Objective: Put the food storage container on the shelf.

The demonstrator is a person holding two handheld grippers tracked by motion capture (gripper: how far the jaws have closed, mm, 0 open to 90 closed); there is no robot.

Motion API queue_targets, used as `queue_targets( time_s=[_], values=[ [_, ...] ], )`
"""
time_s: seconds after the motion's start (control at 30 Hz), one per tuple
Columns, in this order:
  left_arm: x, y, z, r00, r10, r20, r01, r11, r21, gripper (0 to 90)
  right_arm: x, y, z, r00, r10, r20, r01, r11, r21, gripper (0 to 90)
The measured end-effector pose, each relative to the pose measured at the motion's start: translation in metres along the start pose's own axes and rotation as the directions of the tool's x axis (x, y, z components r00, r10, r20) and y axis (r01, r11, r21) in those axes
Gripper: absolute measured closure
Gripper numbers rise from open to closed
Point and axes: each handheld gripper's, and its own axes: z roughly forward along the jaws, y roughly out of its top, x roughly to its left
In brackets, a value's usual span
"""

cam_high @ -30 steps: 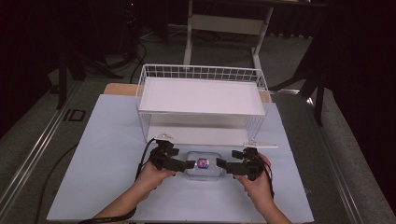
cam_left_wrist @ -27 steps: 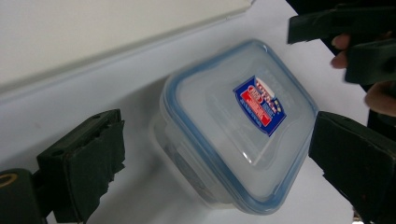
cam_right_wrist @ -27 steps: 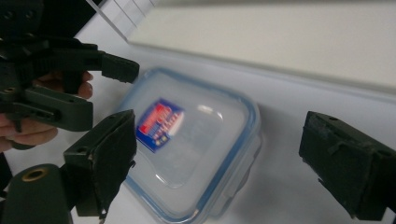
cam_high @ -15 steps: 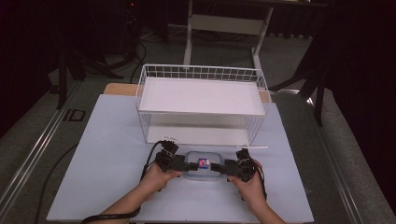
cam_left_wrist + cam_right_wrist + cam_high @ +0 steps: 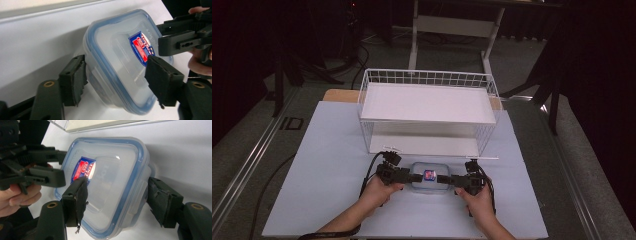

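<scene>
A clear plastic food box (image 5: pixel 430 181) with a blue-rimmed lid and a red and blue sticker lies on the pale table mat, just in front of the wire basket. My left gripper (image 5: pixel 414 177) comes at it from the left end and my right gripper (image 5: pixel 444 179) from the right end, tips almost meeting over the sticker. In the left gripper view the box (image 5: pixel 117 50) sits between wide-set jaws of the left gripper (image 5: pixel 115 60), one over the lid, one by the side wall. The right gripper view shows the box (image 5: pixel 110 170) the same way within the right gripper (image 5: pixel 116 181).
A white wire basket (image 5: pixel 427 77) with a flat white shelf stands raised behind the box, with a low opening under it. The pale mat (image 5: pixel 327 150) extends to both sides. Dark floor, cables and a stand's legs lie beyond the table.
Both grippers have slid inward from the box's two ends until their upper jaws reach over the lid near the sticker. The box has stayed in place.
</scene>
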Motion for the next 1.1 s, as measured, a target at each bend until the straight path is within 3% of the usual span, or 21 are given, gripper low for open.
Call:
queue_targets(
  time_s=[0.1, 0.3, 0.53, 1.1],
  values=[
    [0.002, -0.004, 0.000, 0.9994, -0.025, 0.025, 0.025, 0.9996, -0.010, 36.1, 0.002, -0.001, -0.001, 0.9999, -0.009, 0.008, 0.009, 1.000, 0.001, 35.2],
    [-0.005, -0.004, -0.002, 0.9994, -0.035, -0.009, 0.035, 0.9992, -0.018, 39.7, 0.009, -0.003, -0.003, 0.9988, -0.028, 0.039, 0.028, 1.000, 0.003, 35.5],
    [-0.017, -0.007, -0.006, 0.9981, -0.004, -0.061, 0.002, 0.9995, -0.030, 43.7, 0.016, -0.008, -0.008, 0.9962, -0.058, 0.065, 0.059, 0.998, -0.025, 38.7],
    [-0.035, -0.017, -0.013, 0.9909, 0.012, -0.134, -0.023, 0.9968, -0.077, 48.3, 0.027, -0.009, -0.014, 0.9882, -0.122, 0.092, 0.125, 0.992, -0.030, 39.9]
  ],
)
